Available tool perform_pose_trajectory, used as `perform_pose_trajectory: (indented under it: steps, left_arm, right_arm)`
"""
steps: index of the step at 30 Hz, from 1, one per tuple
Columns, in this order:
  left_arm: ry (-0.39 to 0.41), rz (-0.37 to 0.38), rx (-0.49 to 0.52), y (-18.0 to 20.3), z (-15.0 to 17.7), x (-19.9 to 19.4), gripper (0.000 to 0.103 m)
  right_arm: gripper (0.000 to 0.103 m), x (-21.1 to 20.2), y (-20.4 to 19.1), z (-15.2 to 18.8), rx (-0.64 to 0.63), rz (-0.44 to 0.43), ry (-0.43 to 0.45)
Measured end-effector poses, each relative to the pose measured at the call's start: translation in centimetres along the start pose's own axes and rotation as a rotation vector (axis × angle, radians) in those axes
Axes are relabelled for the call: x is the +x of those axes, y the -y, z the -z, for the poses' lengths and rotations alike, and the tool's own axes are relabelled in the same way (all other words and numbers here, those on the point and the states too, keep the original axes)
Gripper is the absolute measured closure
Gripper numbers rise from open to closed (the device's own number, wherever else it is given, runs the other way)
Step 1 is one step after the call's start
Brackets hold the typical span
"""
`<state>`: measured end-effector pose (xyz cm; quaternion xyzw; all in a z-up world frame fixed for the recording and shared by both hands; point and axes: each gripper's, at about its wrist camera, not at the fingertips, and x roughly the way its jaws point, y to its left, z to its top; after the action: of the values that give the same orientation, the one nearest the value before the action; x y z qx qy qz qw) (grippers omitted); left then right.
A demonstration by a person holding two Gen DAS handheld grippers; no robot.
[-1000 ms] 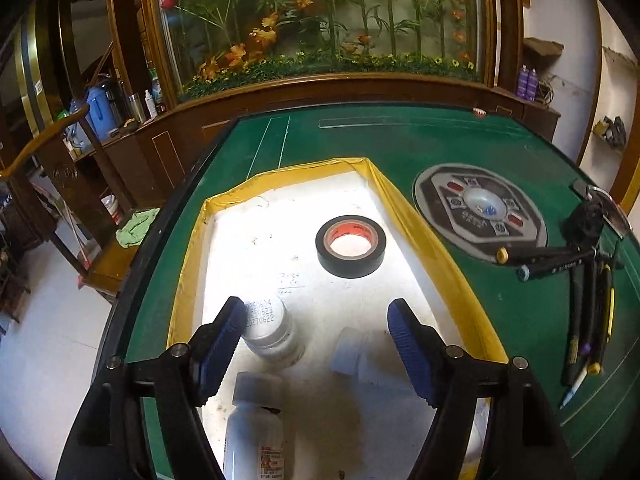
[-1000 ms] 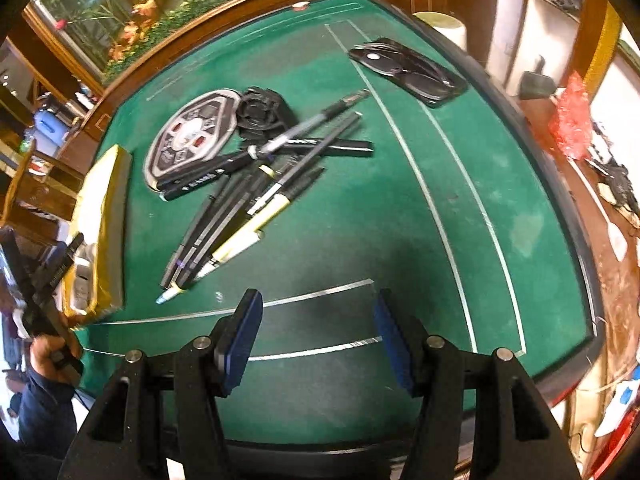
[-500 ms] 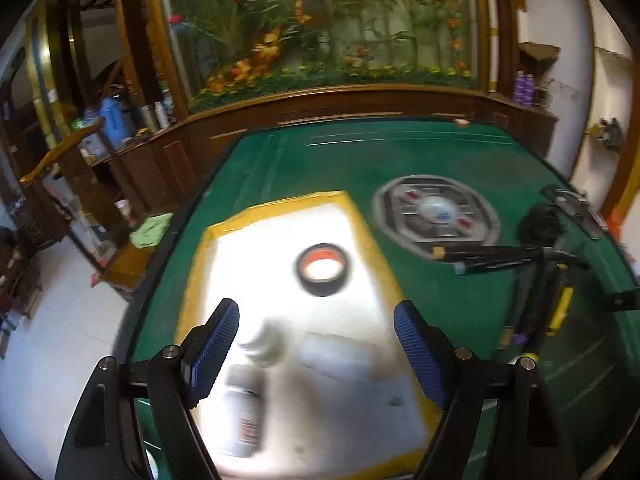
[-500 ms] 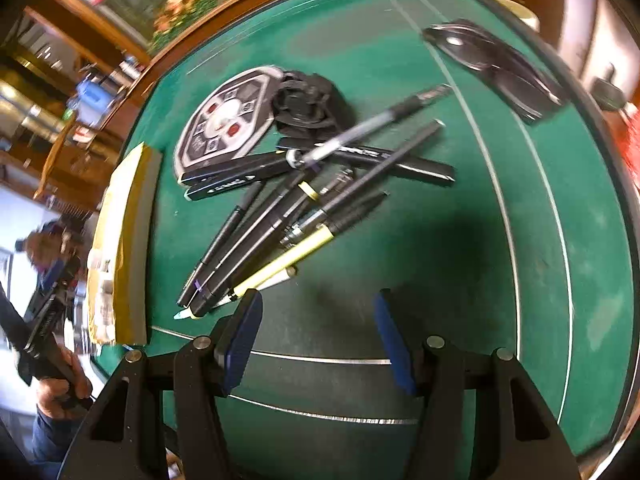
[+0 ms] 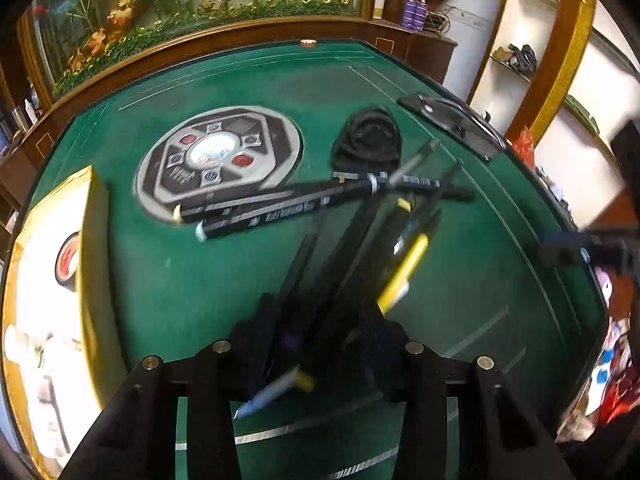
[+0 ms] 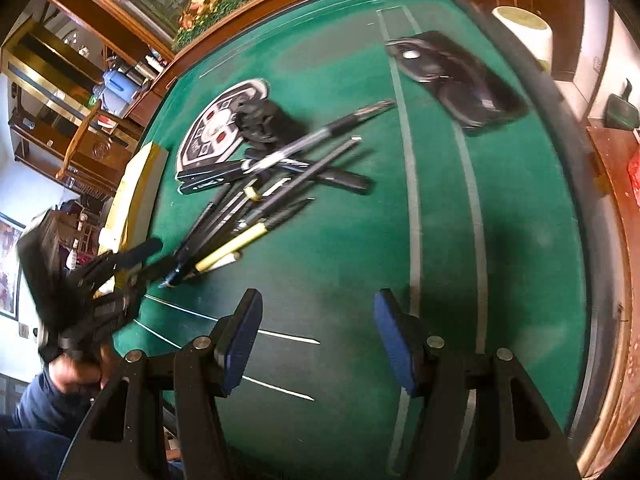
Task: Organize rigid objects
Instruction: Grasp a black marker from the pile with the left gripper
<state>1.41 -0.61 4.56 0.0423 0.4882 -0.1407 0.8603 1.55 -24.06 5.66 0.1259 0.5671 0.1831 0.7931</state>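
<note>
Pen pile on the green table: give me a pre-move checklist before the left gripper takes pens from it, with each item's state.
1. Left gripper over the near ends of the pens: ok.
2. Left jaws have just been closing, with pen ends between them; whether the pads already press on them: cannot tell, the picture is blurred.
3. Single pen isolated between the jaws: not ok, several lie bunched together there.
4. Right gripper open and empty, over bare green felt clear of the pile: ok.
5. Yellow-edged tray beside the pile in view and holding a tape roll and white bottles: ok.
6. Black pouch lying apart from the near pen ends: ok.
</note>
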Motion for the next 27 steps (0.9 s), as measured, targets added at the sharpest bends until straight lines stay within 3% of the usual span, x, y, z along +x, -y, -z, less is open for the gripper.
perform_pose_trajectory:
  steps: [7,15,17,23,27]
  left_arm:
    - [-0.063,-0.032,0.096,2.4,-1.9,2.9,0.072]
    - [-0.088,-0.034,0.250,4.0,-2.7,3.8,0.073]
    - [-0.081,-0.041,0.270,4.7,-2.6,3.7,0.084]
    - [-0.095,0.075,0.140,2.9,0.1,1.9,0.088]
    - [-0.104,0.111,0.128,0.6,2.6,-0.1,0.088]
  right_arm:
    - [0.046,-1.8,4.2,1.2,0.083,-0.018,0.021]
    - [0.045,-3.5,5.0,2.6,0.134,0.001,0.080]
    - [0.045,-3.9,4.6,3.0,0.140,0.019,0.093]
    - [0.045,-4.5,1.7,3.5,0.134,0.056,0.122]
    - [0.046,-2.8,-1.8,3.6,0.106,0.047,0.085]
